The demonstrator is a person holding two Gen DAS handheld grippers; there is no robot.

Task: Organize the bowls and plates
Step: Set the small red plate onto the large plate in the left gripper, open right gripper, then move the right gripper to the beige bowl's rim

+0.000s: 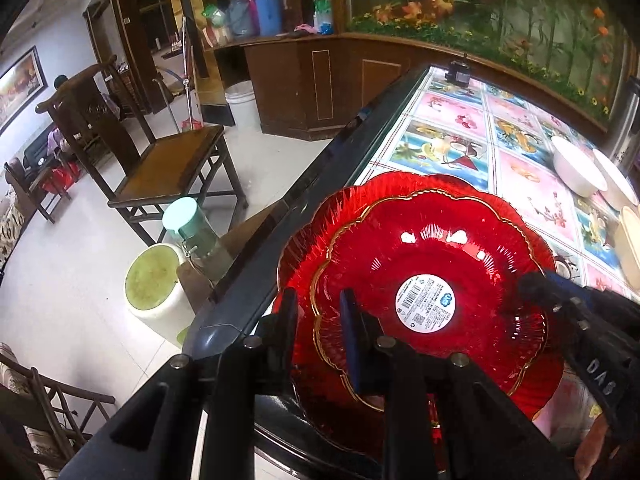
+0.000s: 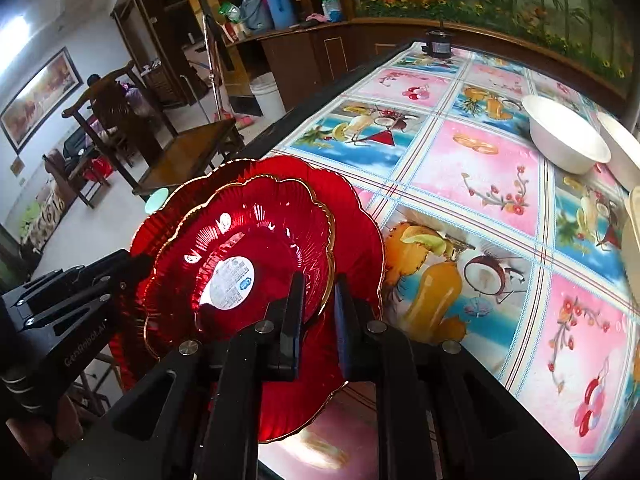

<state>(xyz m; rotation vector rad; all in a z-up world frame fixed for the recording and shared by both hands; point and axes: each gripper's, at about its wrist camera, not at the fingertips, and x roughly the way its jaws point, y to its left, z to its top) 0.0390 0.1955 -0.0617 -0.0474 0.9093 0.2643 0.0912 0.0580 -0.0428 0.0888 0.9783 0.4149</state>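
Note:
A small red scalloped glass plate (image 1: 432, 264) with a white label sits nested in a larger red plate (image 1: 304, 240) at the table's near left edge. My left gripper (image 1: 320, 320) is shut on the rims of the stack at its left side. My right gripper (image 2: 318, 312) is shut on the rims at the stack's right side; the small plate (image 2: 248, 240) and the large plate (image 2: 352, 216) show there too. A white bowl (image 1: 576, 168) (image 2: 564, 140) stands far right.
The table (image 2: 480, 208) has a fruit-print cloth. More white dishes (image 2: 624, 152) and a cream container (image 1: 630, 240) sit at the right edge. A small black device (image 2: 438, 46) stands at the far end. A wooden chair (image 1: 160, 160), a jar (image 1: 192, 232) and a stool (image 1: 156, 280) stand left of the table.

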